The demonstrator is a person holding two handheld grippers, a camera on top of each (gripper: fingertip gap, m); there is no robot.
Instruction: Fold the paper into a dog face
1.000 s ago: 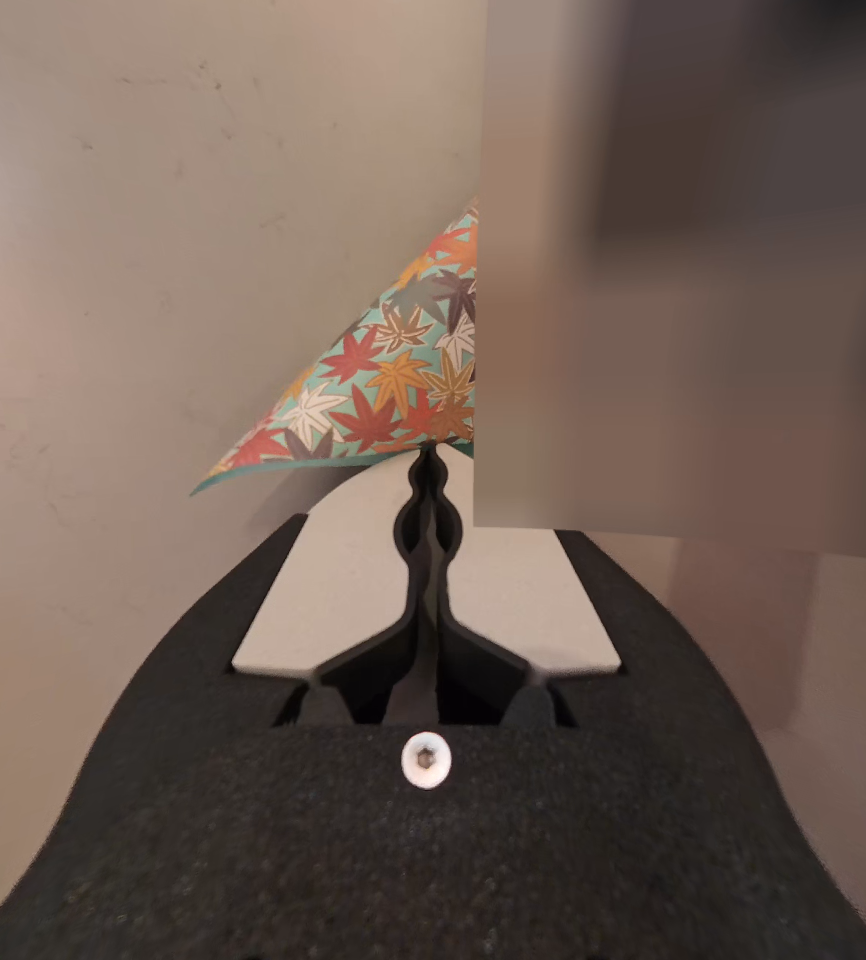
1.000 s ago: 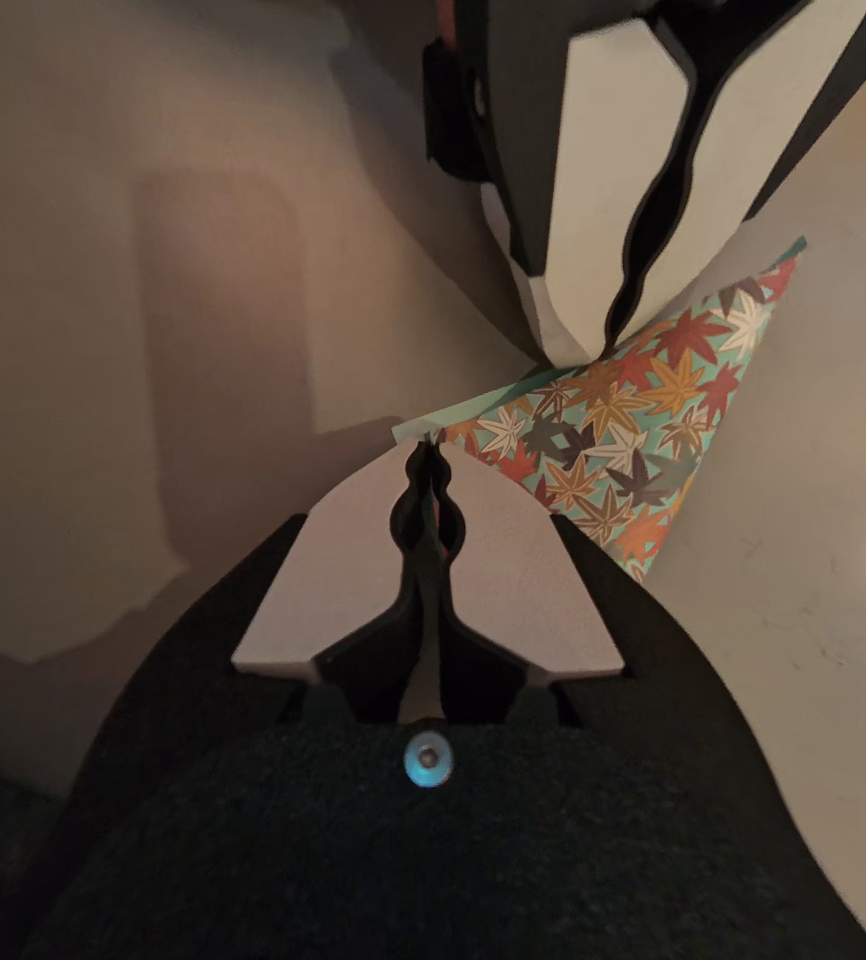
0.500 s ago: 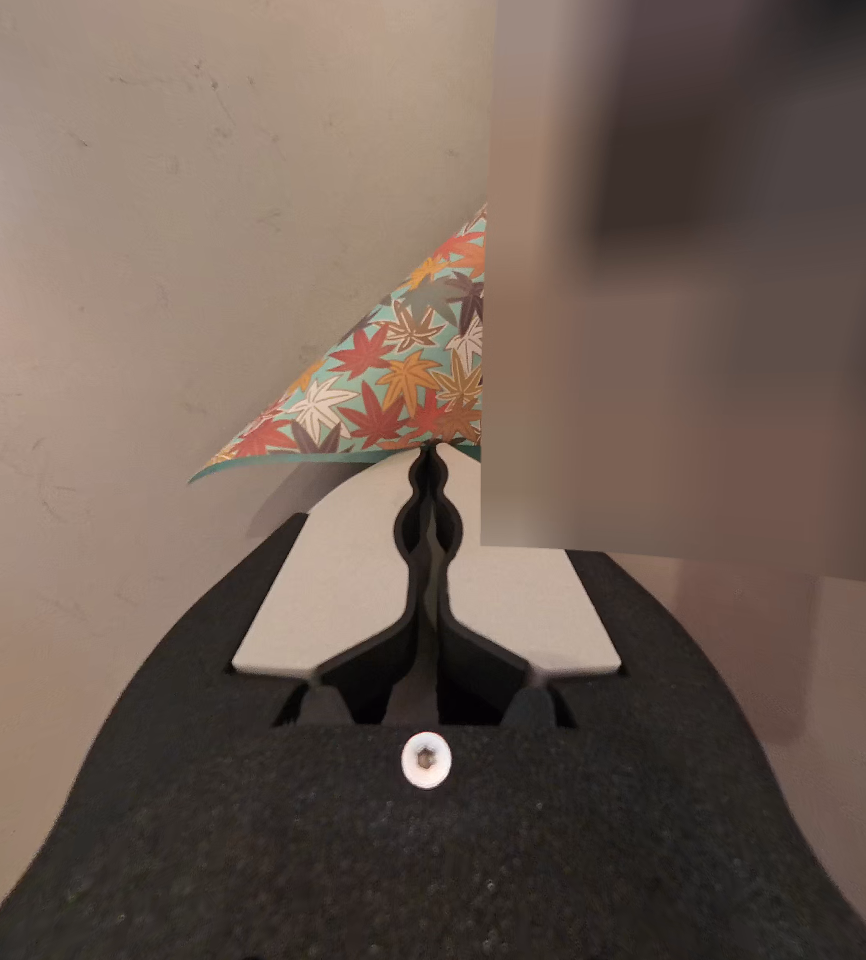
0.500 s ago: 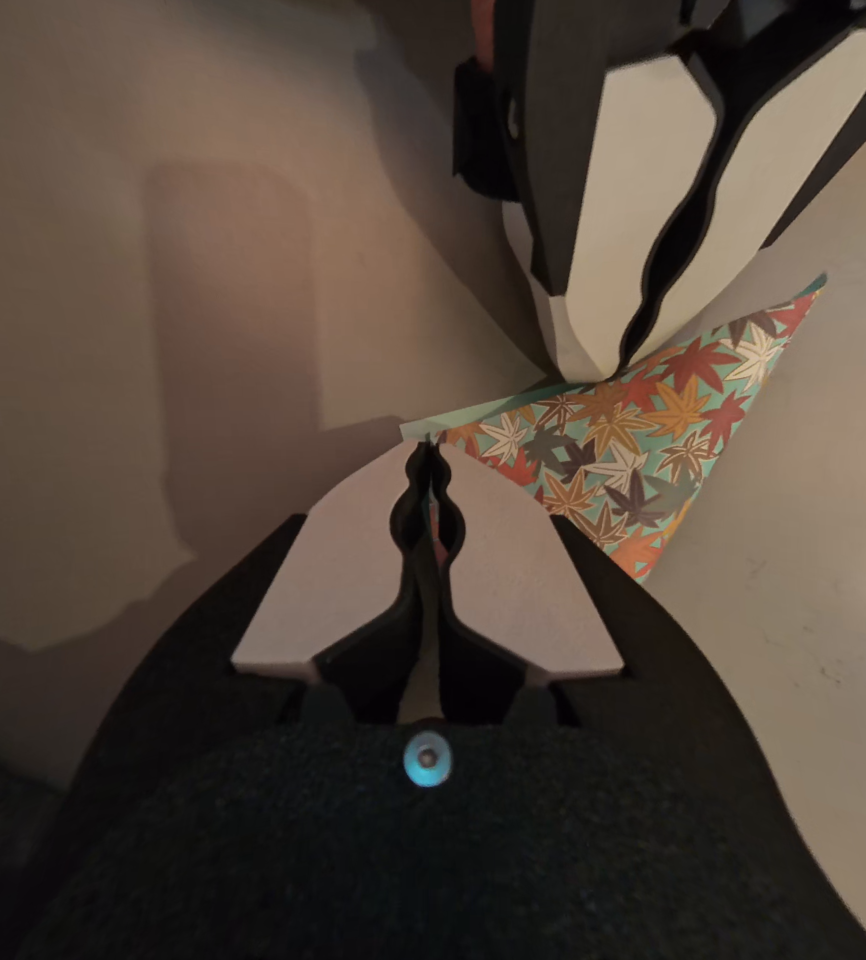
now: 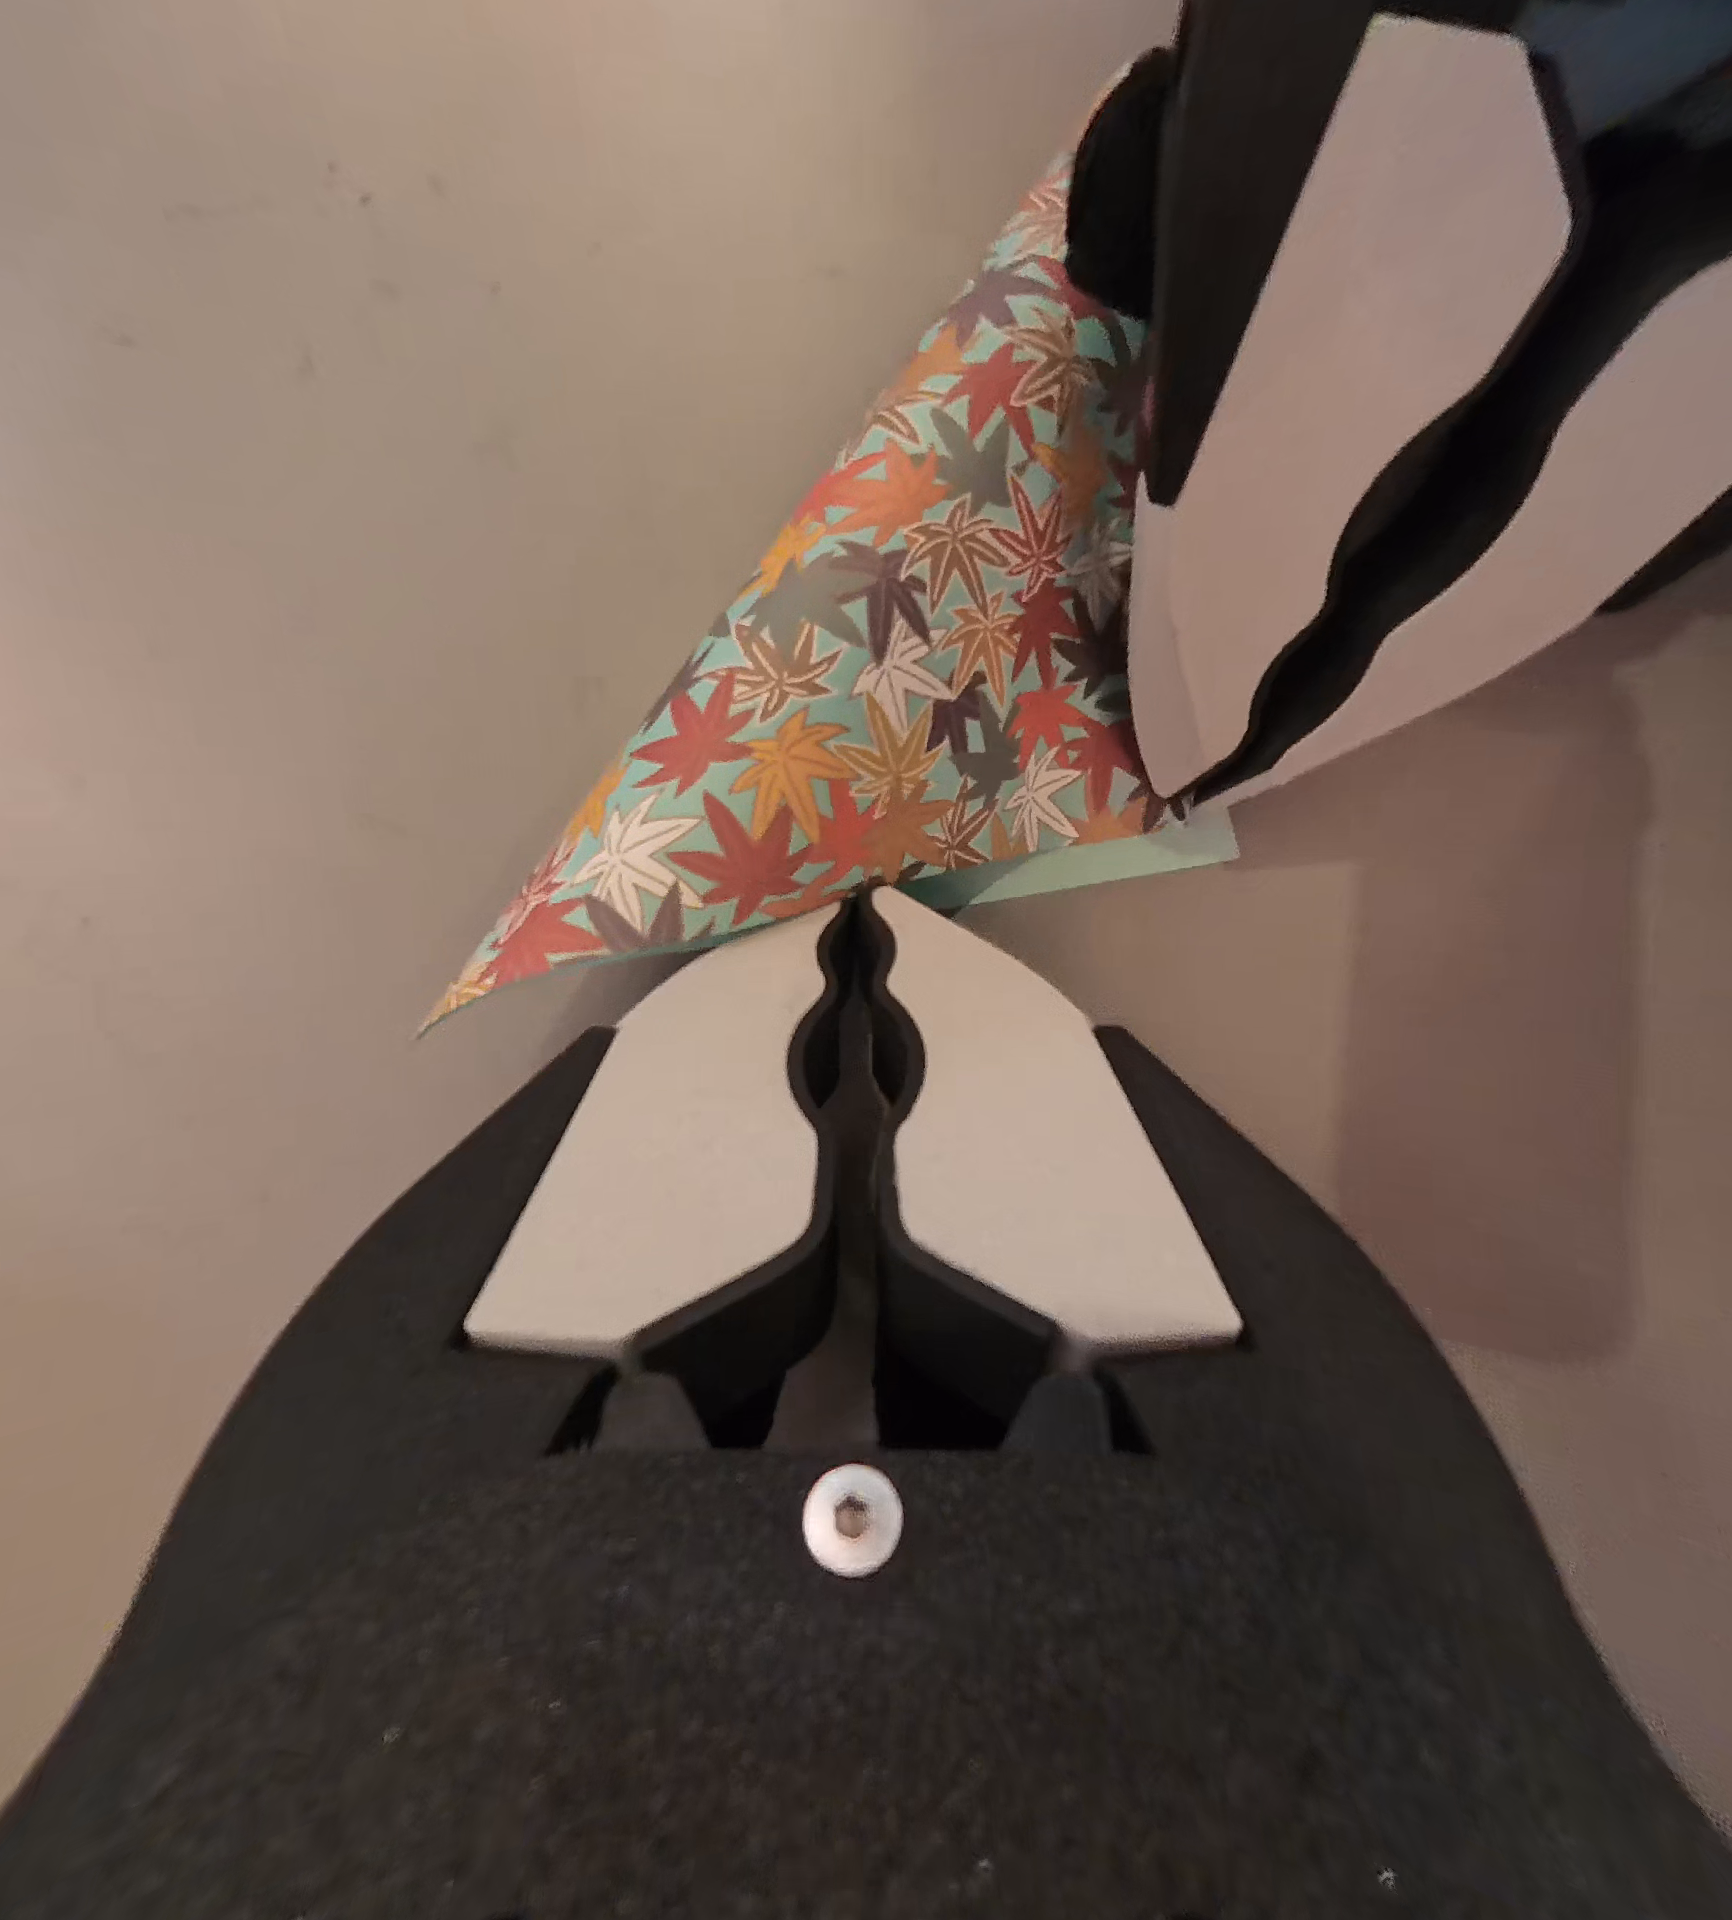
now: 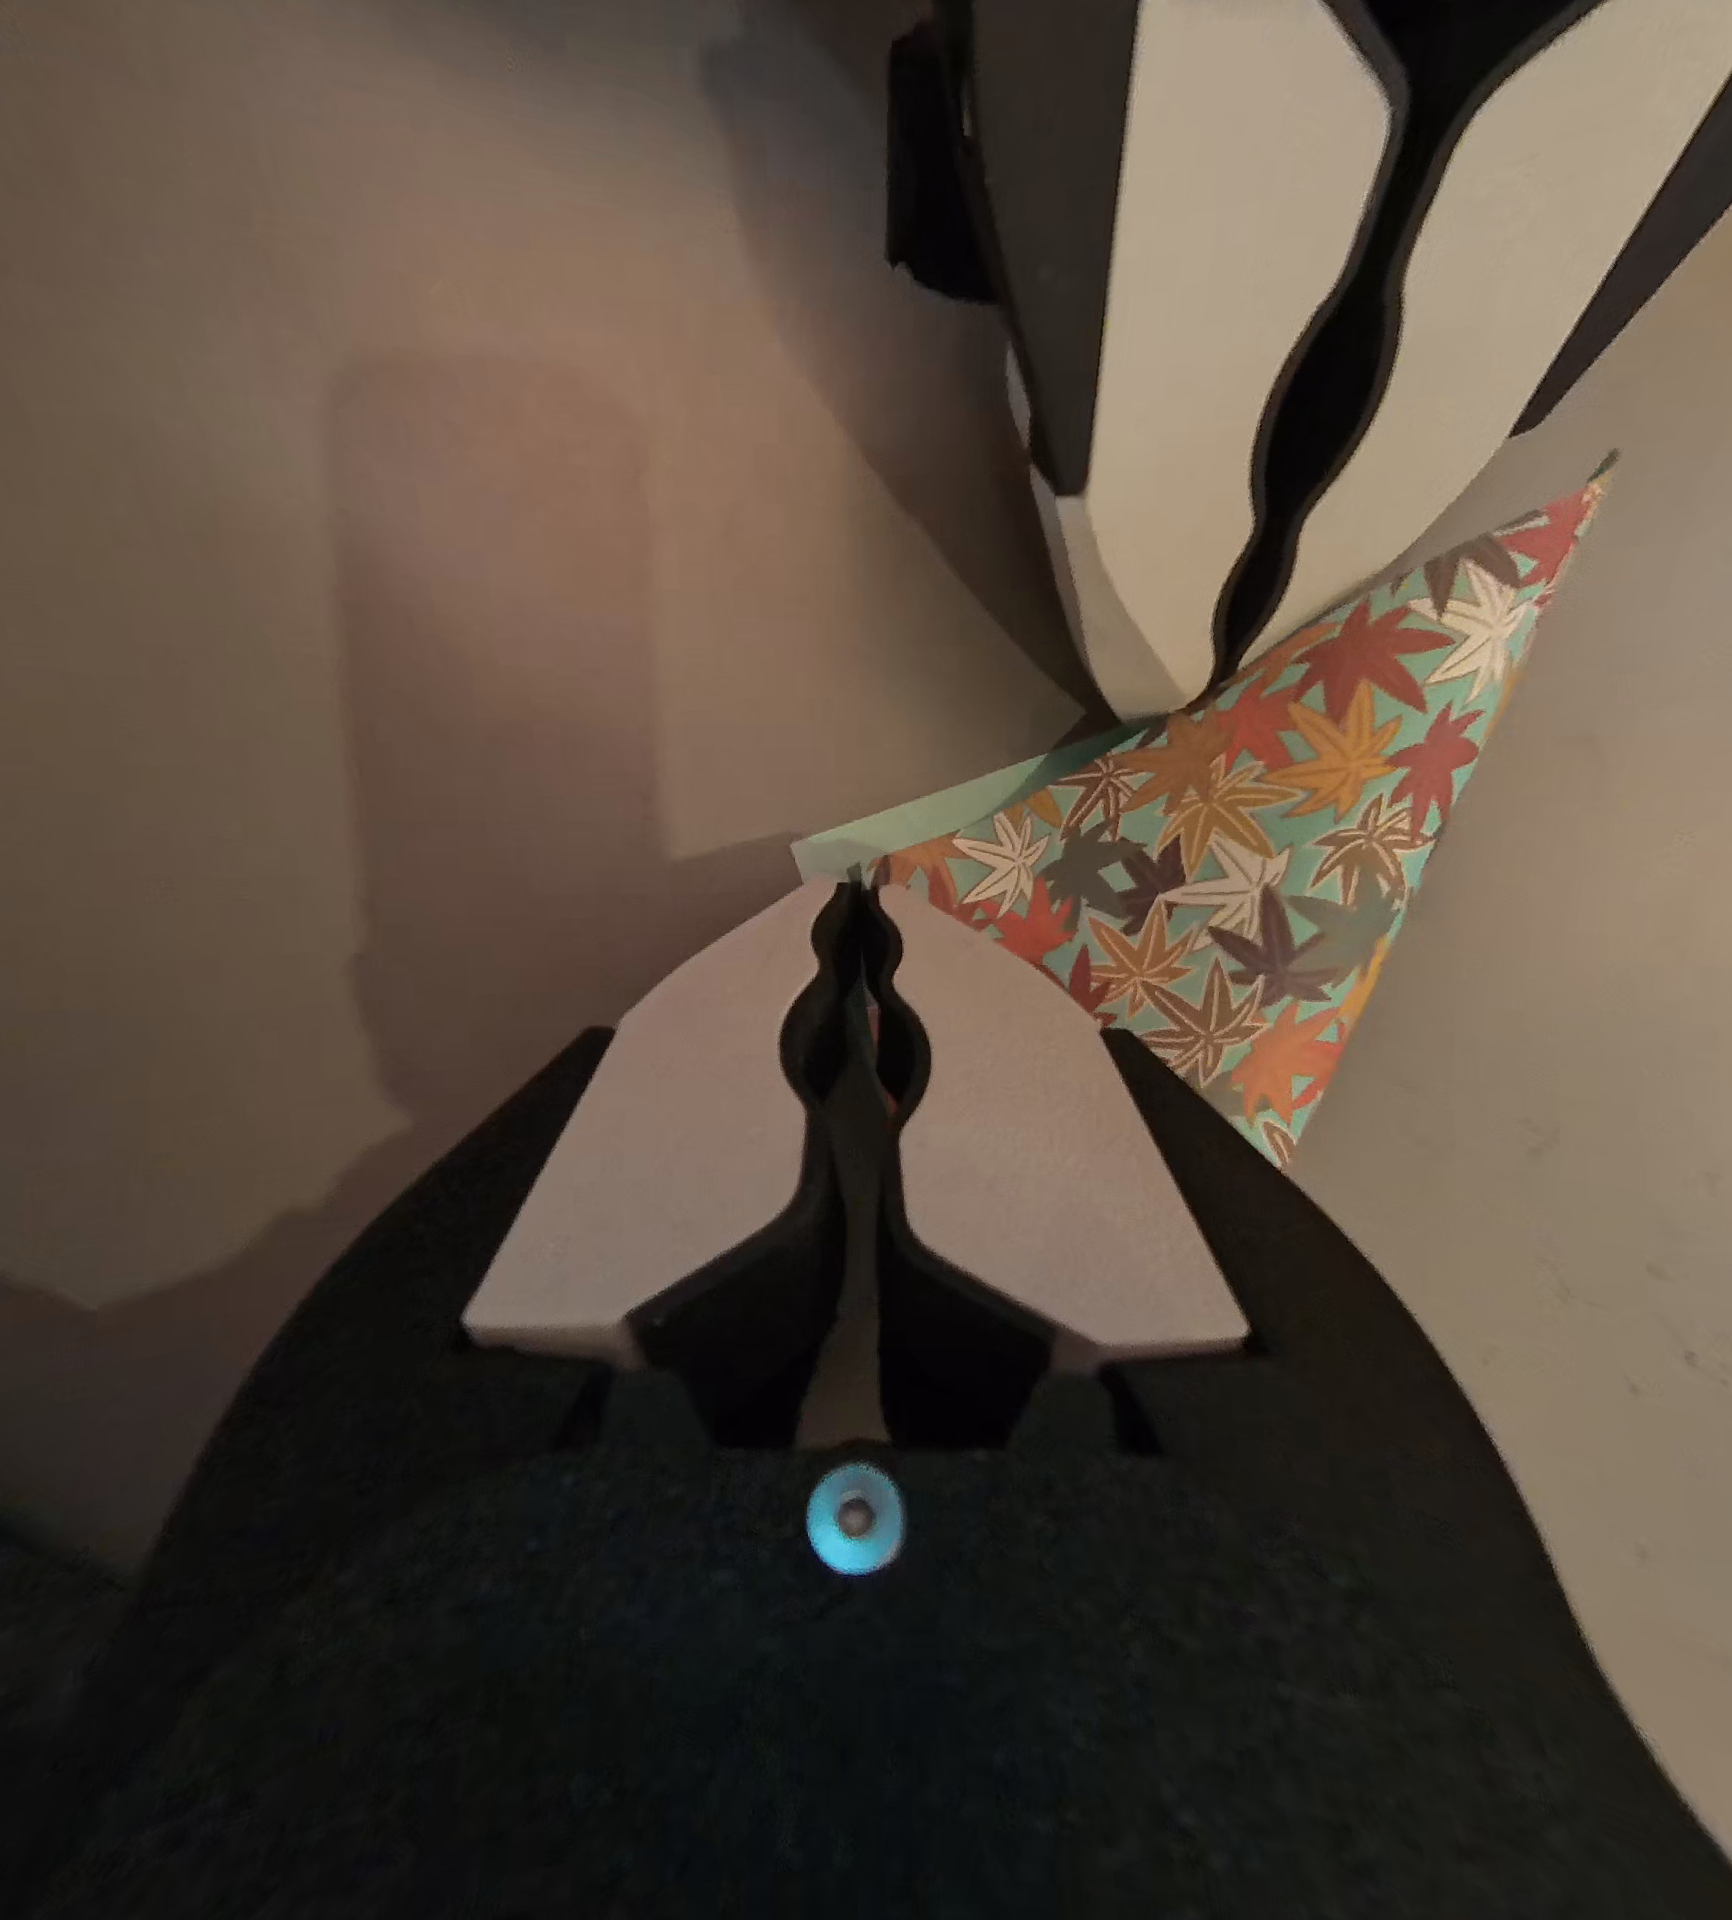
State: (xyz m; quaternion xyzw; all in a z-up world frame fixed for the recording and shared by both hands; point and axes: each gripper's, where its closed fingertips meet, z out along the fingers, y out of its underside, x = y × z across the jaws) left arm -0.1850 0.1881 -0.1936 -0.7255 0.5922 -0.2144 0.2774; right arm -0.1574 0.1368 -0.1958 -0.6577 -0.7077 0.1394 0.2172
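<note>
So the biggest thing here is the plain beige tabletop (image 5: pixel 270 520), which fills the background of both wrist views and has a few faint scuffs, with soft shadows falling off to the right side ahead of the left gripper. Next up are the two grippers themselves, black foam-textured bodies with pale grey finger plates. The left gripper (image 5: pixel 857 902) has its wavy-edged fingers pressed together right at the tips, pinching the lower edge of the folded triangular paper with the autumn maple-leaf print on teal (image 5: pixel 903 665). The right gripper (image 6: pixel 849 891) is likewise closed up tight, clamped on the plain mint corner of that same paper. In the left wrist view the right gripper comes in from the upper right, its tips meeting at the paper's right corner, just to the right of and a bit ahead of the left gripper's tips. In the right wrist view it's mirrored: the left gripper reaches in from the top right, nipping the paper's upper edge. The paper sits lifted off the table between the two, fanning out ahead of each gripper, printed side showing with a thin strip of its mint reverse (image 6: pixel 903 821) peeking along one edge.
</note>
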